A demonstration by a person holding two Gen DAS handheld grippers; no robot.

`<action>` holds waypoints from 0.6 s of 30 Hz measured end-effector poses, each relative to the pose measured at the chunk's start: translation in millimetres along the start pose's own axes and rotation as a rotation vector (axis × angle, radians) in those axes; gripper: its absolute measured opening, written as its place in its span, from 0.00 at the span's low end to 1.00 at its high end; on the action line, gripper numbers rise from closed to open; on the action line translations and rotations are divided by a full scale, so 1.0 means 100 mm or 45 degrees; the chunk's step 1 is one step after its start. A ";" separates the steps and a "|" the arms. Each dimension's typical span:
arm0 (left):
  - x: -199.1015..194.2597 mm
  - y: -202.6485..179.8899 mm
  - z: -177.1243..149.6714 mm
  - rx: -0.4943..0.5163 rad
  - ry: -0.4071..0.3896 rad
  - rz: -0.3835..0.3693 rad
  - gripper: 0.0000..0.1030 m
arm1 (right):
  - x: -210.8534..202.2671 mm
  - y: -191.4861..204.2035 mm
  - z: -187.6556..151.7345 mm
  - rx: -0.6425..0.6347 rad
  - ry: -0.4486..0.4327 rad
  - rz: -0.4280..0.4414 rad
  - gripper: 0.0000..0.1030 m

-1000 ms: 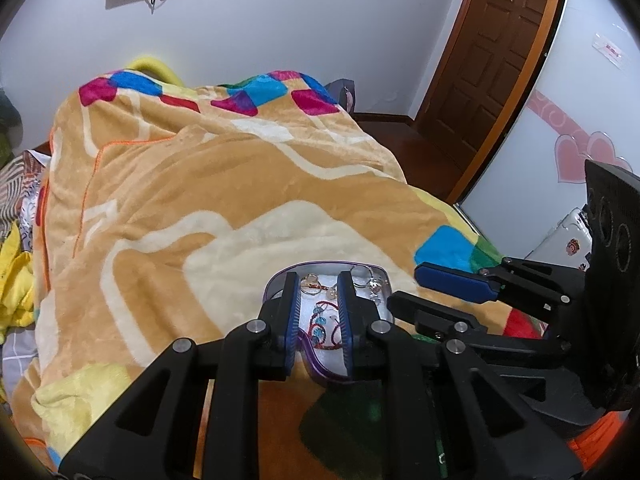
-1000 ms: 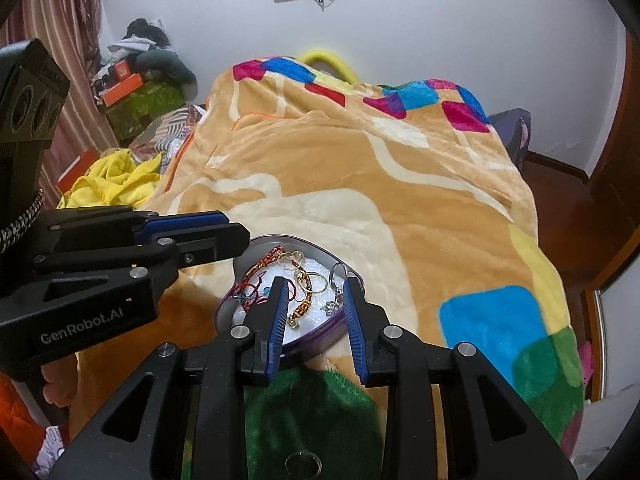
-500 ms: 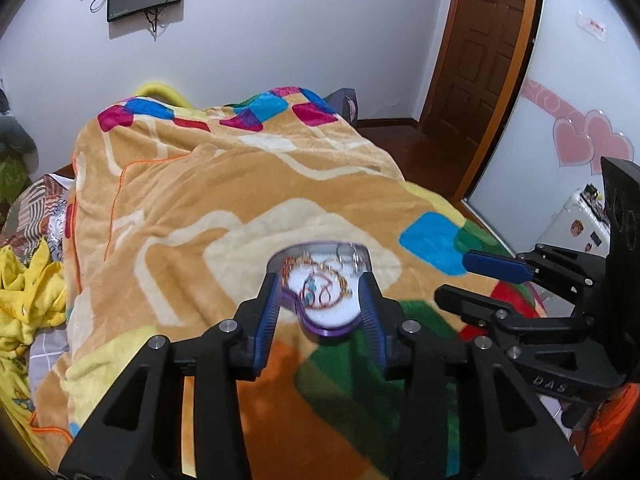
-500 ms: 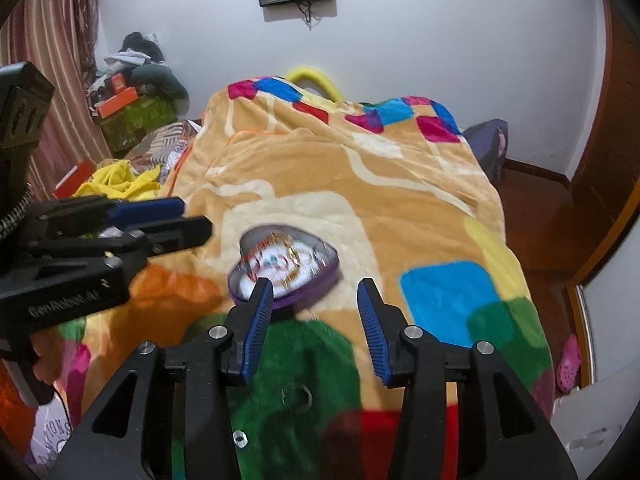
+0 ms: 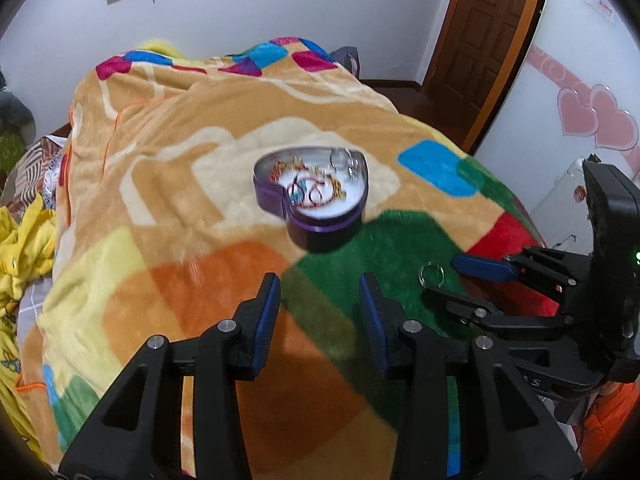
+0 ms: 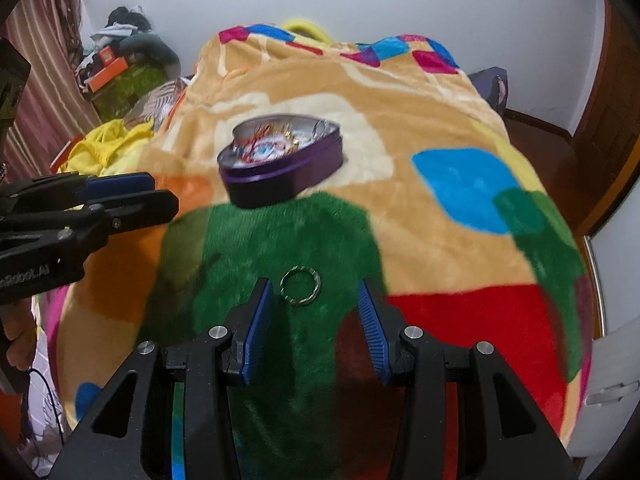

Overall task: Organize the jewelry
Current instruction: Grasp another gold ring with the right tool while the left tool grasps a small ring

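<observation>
A purple heart-shaped tin holding several bracelets, chains and rings sits open on the bed's blanket; it also shows in the right wrist view. A loose metal ring lies on the green patch, just ahead of my right gripper, which is open and empty. The ring also shows in the left wrist view. My left gripper is open and empty, well short of the tin. Each gripper appears in the other's view, the right one and the left one.
The colourful blanket covers the whole bed. Yellow clothes and boxes lie off its left side. A brown door and a white wall with pink hearts stand to the right.
Both grippers have pulled back from the tin toward the near end of the bed and opened wider. The loose ring now lies just ahead of the right gripper's fingertips.
</observation>
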State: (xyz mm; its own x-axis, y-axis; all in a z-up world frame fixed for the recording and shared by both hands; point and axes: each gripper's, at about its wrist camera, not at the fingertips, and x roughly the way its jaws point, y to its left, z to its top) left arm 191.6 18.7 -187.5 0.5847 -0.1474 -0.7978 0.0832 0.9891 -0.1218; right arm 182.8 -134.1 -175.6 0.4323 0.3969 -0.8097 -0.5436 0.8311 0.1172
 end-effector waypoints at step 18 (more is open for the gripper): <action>0.04 -0.43 -0.29 0.040 0.068 -0.119 0.39 | -0.32 -0.11 -0.21 0.051 -0.085 -0.031 0.18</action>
State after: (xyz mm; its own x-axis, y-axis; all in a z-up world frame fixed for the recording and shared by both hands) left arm 167.0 -24.9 -202.9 0.5291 -0.2382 -0.8144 0.1608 0.9705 -0.1794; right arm 159.4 -164.3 -162.9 0.4931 0.4003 -0.7724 -0.5037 0.8553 0.1216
